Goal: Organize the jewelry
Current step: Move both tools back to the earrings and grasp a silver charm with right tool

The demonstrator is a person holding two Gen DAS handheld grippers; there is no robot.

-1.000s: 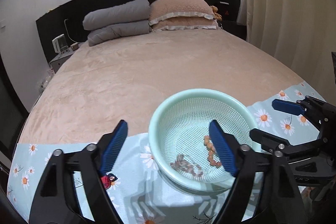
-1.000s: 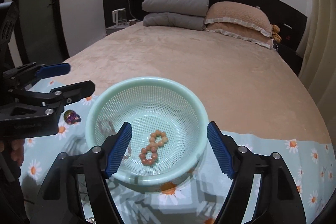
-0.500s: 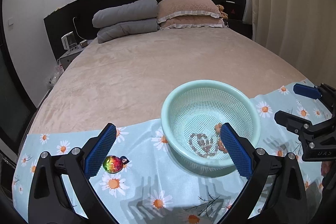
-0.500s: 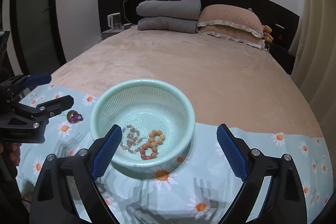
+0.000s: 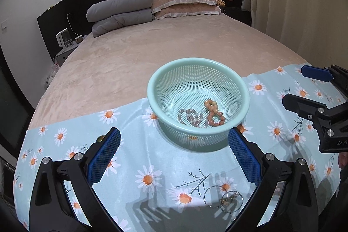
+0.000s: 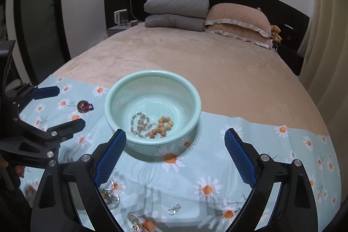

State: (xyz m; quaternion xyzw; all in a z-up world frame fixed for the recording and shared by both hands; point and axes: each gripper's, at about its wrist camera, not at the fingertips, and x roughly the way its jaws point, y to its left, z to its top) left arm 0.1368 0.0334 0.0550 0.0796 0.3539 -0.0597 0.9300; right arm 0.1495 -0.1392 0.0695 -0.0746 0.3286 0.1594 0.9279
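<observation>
The left gripper (image 5: 174, 151) has just been opening; its jaws now stand wide apart with nothing between them, only daisy-printed cloth (image 5: 152, 158) below. The right gripper (image 6: 175, 153) has likewise just been opening, and its jaws are spread and empty.

Ahead of both pairs of jaws sits the mint mesh basket (image 5: 239, 84), on the far strip of the cloth, its rear rim over the cloth's far edge where the bare beige bed (image 5: 152, 53) begins. Inside lie an orange bead bracelet (image 5: 214, 113) and a greyish bead bracelet (image 5: 191, 117), touching each other on the basket floor.

Just beyond the left jaw of the left gripper, an iridescent charm (image 6: 83, 106) lies on the cloth, clear of the basket. Nearer than the left jaws, toward their right side, thin hoop earrings (image 5: 224, 199) rest on the cloth. Small silvery pieces (image 6: 174, 209) lie below the right jaws, close to the near edge of the view.

Open cloth lies to the right of the right jaws.
</observation>
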